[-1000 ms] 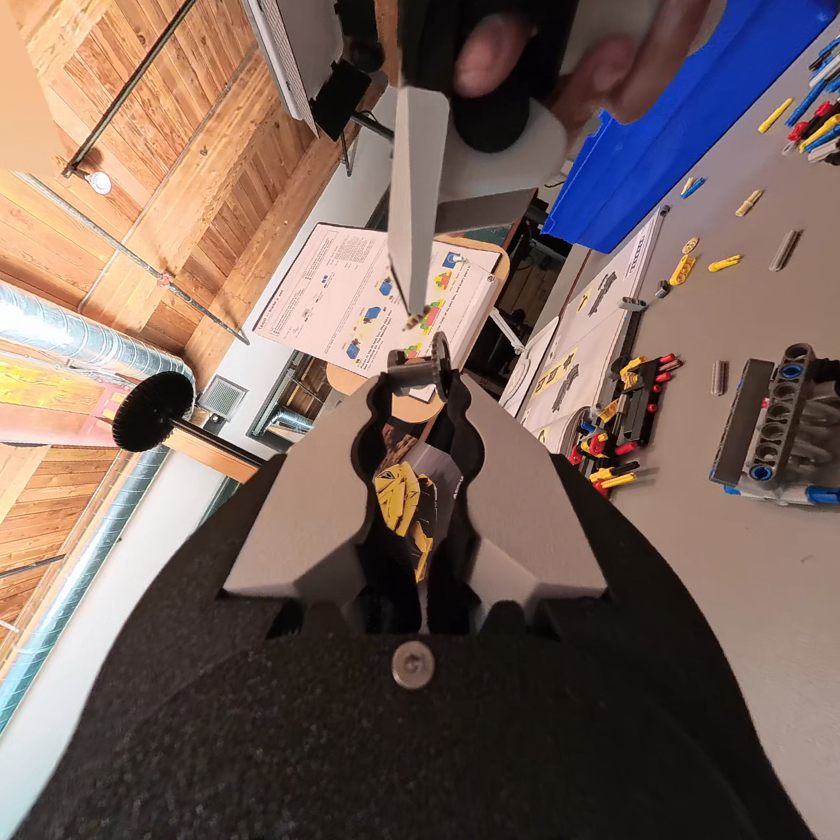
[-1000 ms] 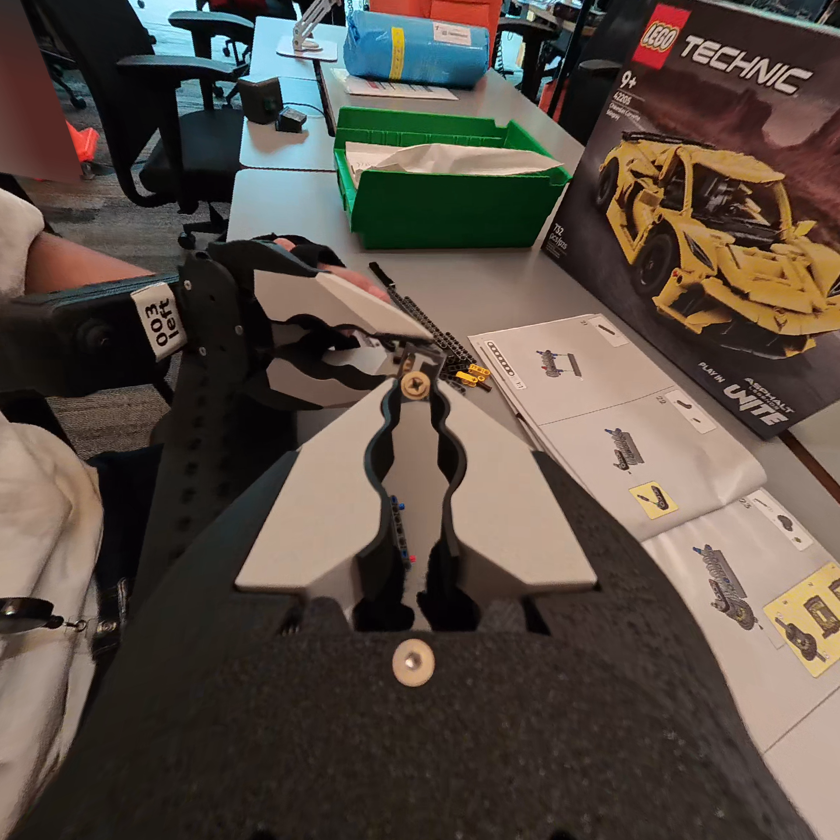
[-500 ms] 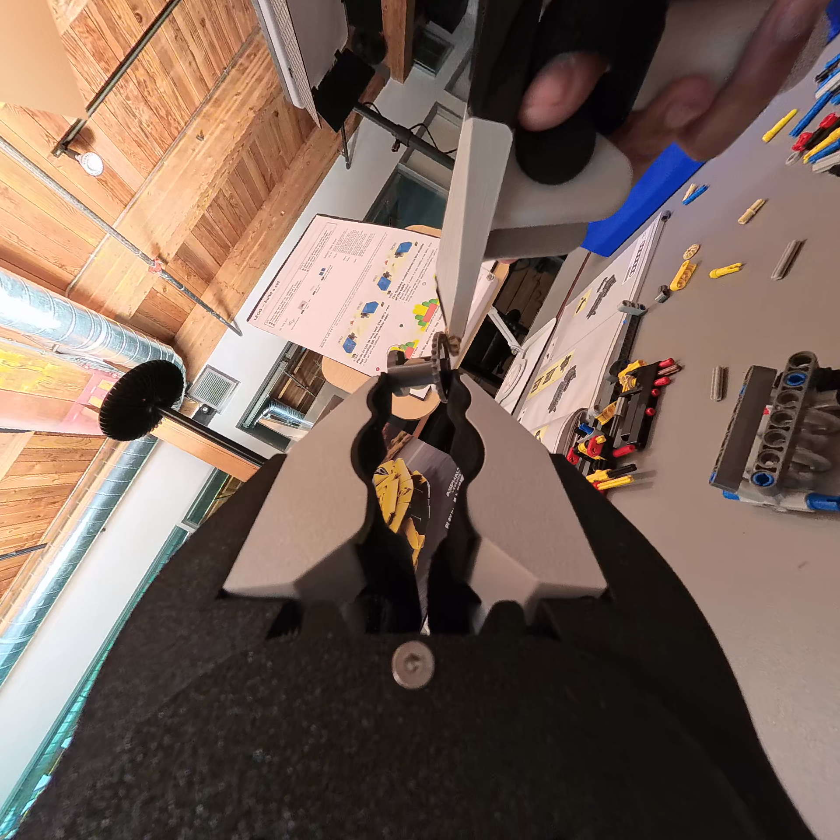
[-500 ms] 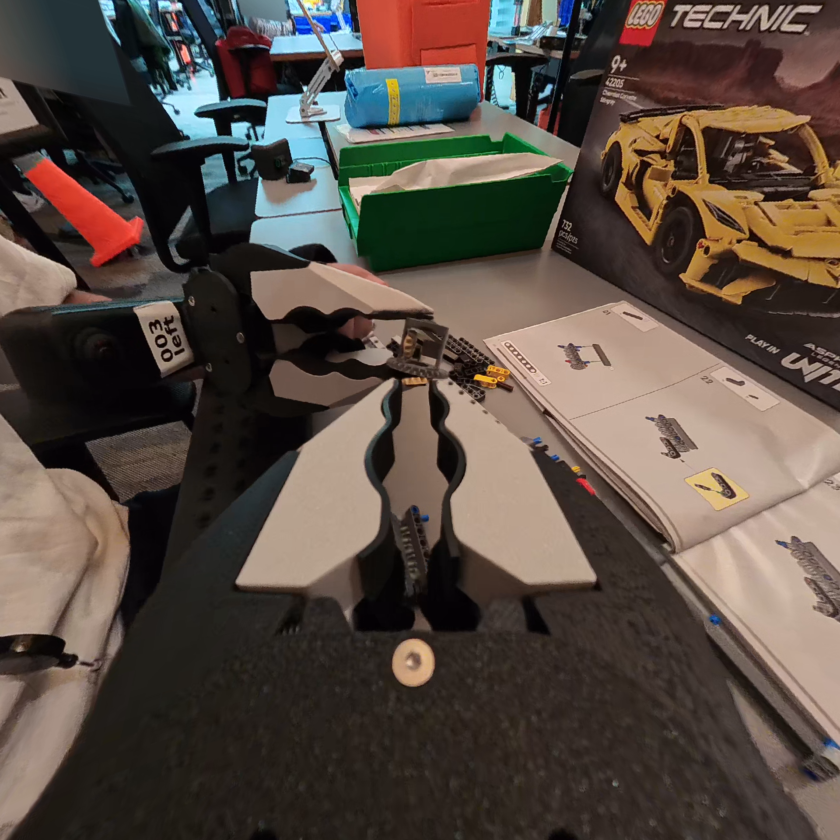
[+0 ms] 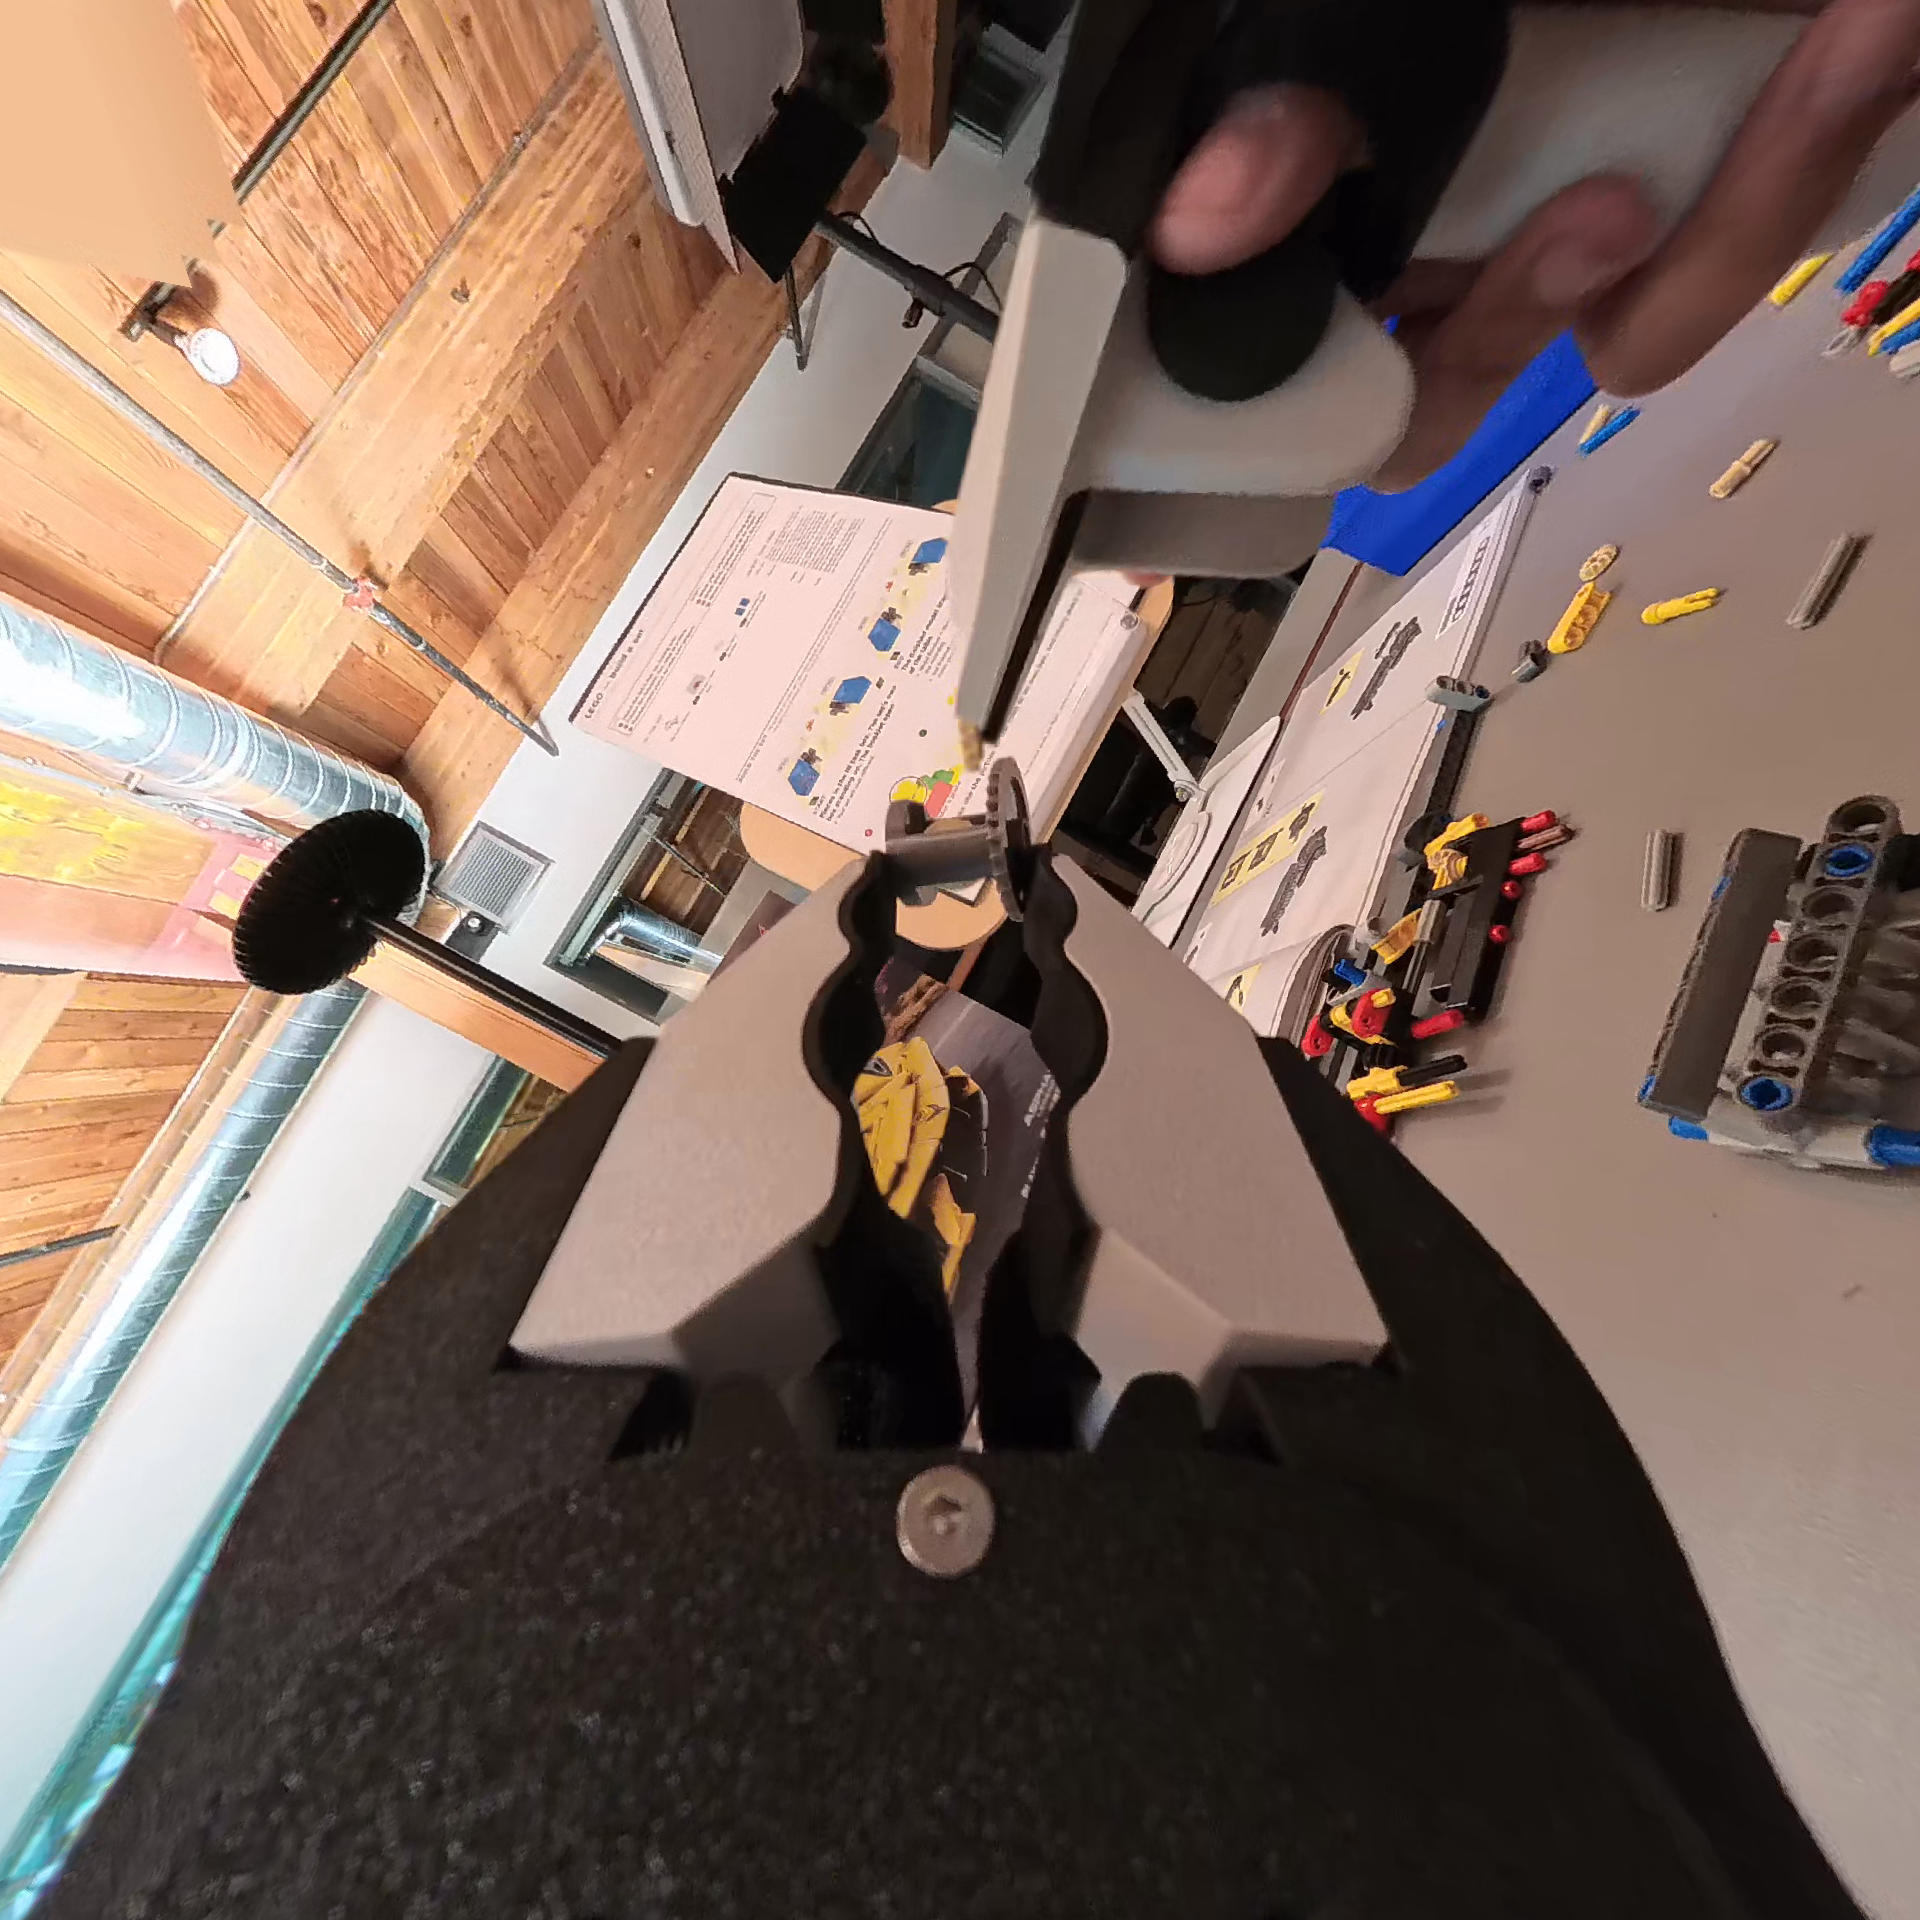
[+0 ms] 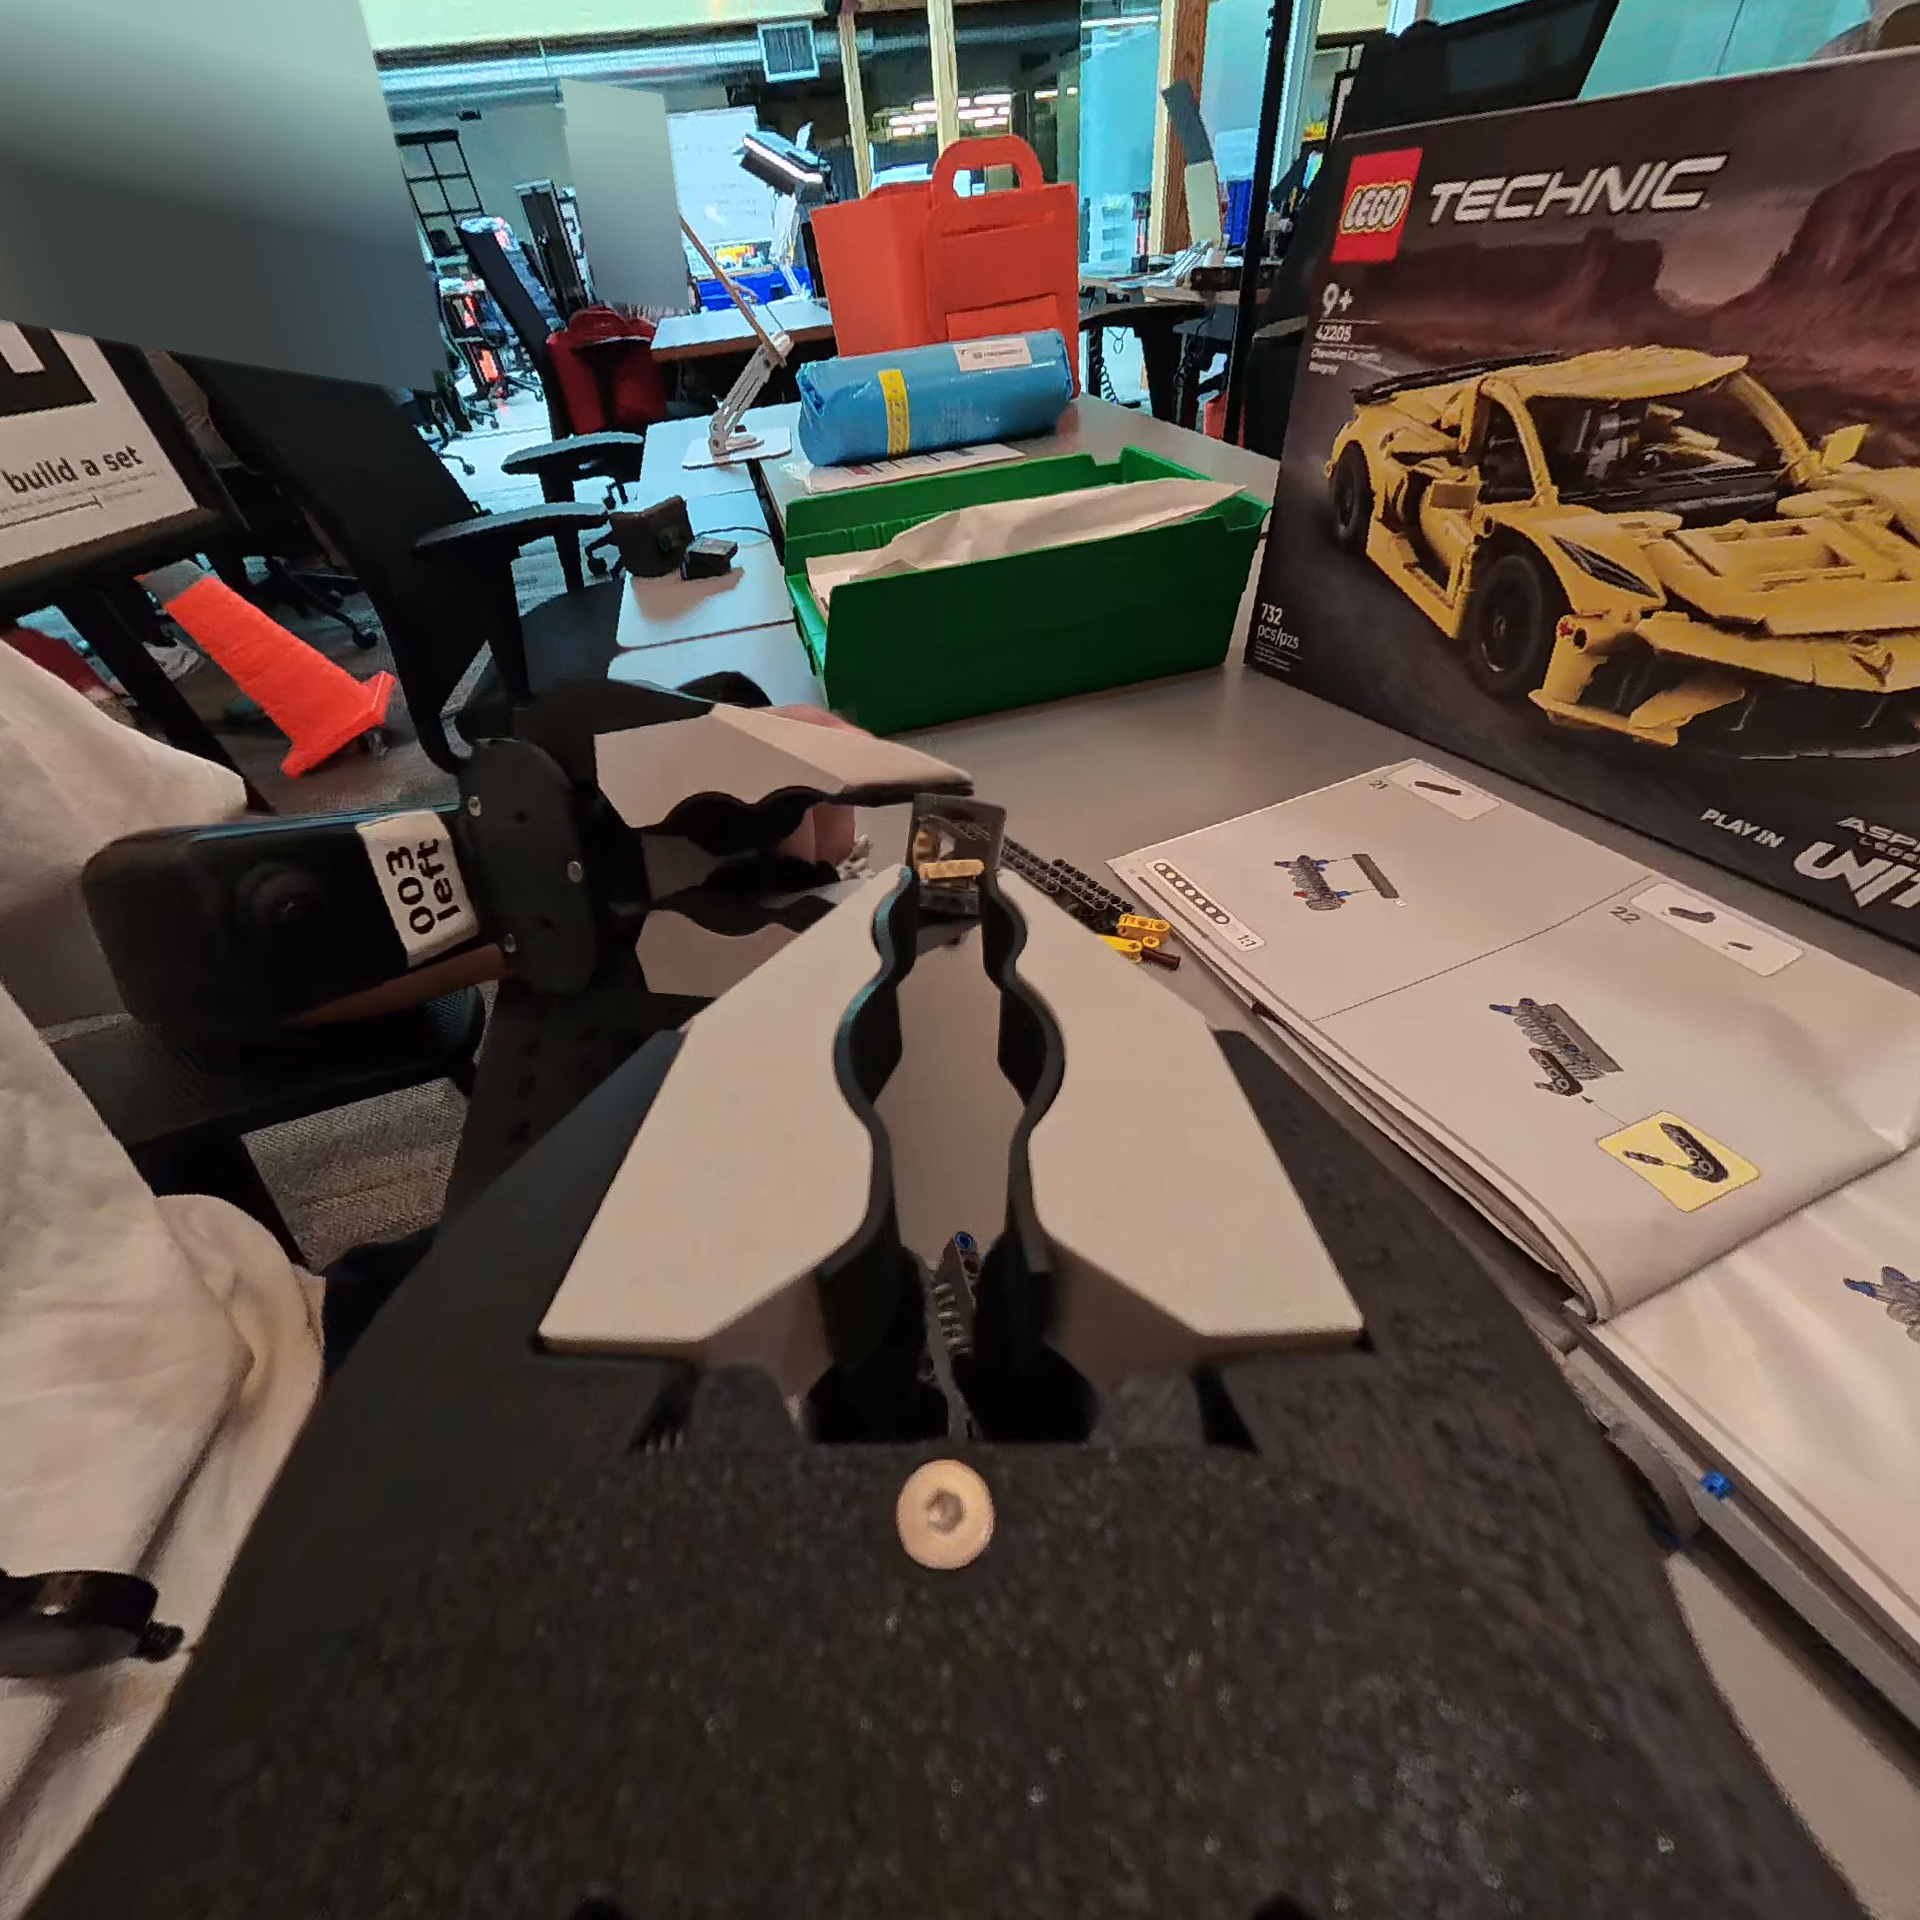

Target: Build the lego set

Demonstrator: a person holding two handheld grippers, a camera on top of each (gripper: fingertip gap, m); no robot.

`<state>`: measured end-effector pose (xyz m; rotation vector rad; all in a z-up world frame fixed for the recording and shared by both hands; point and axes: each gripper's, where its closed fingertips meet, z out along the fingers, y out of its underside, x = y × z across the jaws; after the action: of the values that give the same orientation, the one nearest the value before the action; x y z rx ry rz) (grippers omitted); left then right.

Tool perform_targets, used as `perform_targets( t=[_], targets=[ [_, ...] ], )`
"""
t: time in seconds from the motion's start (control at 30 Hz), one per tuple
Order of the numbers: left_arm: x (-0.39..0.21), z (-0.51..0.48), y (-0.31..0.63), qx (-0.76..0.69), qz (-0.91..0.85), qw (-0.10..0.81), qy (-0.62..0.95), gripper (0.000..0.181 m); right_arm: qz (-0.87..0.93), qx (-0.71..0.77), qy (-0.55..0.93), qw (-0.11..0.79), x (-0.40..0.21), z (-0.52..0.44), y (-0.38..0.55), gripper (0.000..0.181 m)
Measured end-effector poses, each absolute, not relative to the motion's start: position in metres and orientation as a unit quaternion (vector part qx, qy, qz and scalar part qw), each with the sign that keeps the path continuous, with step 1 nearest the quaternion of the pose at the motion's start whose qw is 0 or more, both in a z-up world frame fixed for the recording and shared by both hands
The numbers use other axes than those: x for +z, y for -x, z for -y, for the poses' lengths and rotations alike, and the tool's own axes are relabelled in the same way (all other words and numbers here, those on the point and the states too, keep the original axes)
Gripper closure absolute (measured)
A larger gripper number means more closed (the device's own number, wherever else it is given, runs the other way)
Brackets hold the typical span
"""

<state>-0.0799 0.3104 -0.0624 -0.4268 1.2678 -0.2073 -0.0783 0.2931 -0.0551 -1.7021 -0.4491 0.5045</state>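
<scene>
One small grey engine block point(image 5: 1808, 977) sat built on the counter point(image 5: 1558, 1351); many loose pieces point(image 5: 1678, 605) waited. The left gripper point(image 5: 951, 883) pinched a gear piece point(image 5: 961, 836), the right gripper point(image 6: 948, 899) a tiny tan pin point(image 6: 954, 871)

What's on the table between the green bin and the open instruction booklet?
In the right wrist view, bare grey table separates the green bin from the instruction booklet; a black beam lies near the booklet's left edge.

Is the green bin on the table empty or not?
Not empty: the green bin holds crumpled white paper rising above its rim.
</scene>
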Motion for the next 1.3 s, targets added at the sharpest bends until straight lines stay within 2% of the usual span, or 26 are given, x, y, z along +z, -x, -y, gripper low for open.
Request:
perform_targets(
  t=[0.7, 1.03, 1.3],
  targets=[
    [-0.070, -0.303, 0.078, -0.043, -0.599, 0.785, 0.151, 0.158, 0.235, 0.188, 0.768, 0.565, -0.064, -0.286, 0.083, 0.169],
    [-0.074, -0.300, 0.076, -0.028, -0.605, 0.784, 0.137, 0.158, 0.277, 0.146, 0.788, 0.530, -0.077, -0.284, 0.088, 0.160],
    [-0.073, -0.300, 0.076, -0.030, -0.604, 0.784, 0.137, 0.158, 0.275, 0.131, 0.783, 0.542, -0.071, -0.284, 0.086, 0.160]
  ],
)
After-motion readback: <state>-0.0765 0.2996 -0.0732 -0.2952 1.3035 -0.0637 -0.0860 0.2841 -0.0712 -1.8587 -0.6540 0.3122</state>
